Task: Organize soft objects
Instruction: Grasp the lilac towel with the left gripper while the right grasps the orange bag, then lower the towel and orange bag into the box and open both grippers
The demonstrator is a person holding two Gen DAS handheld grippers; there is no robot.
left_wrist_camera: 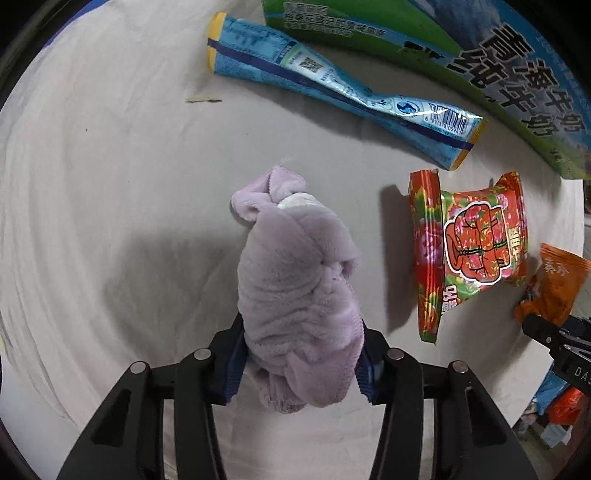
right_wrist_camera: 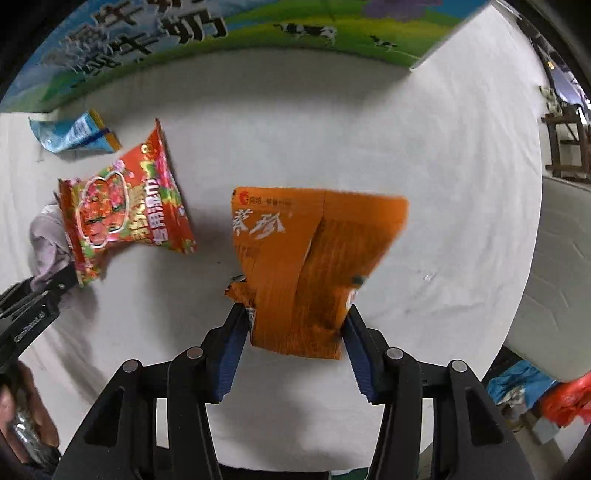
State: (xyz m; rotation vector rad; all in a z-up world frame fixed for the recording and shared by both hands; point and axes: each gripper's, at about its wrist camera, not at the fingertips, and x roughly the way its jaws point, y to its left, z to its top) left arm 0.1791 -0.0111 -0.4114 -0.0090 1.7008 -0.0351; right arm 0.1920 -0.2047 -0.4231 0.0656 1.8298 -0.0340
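Note:
My left gripper (left_wrist_camera: pixel 301 365) is shut on a lilac plush cloth (left_wrist_camera: pixel 295 284) and holds it above the white table cover (left_wrist_camera: pixel 110 221). My right gripper (right_wrist_camera: pixel 295 332) is shut on an orange snack packet (right_wrist_camera: pixel 310 258), held above the cover; the packet also shows at the right edge of the left wrist view (left_wrist_camera: pixel 554 288). A red flowered packet (left_wrist_camera: pixel 469 247) lies to the right of the cloth and shows in the right wrist view (right_wrist_camera: pixel 125 210) left of the orange packet. A blue packet (left_wrist_camera: pixel 332 85) lies further back.
A large green and blue milk carton box (left_wrist_camera: pixel 498 66) stands along the far side of the table, also in the right wrist view (right_wrist_camera: pixel 221 33). The table's right edge (right_wrist_camera: pixel 532 221) drops to clutter on the floor. The left gripper's body (right_wrist_camera: pixel 33 306) shows at left.

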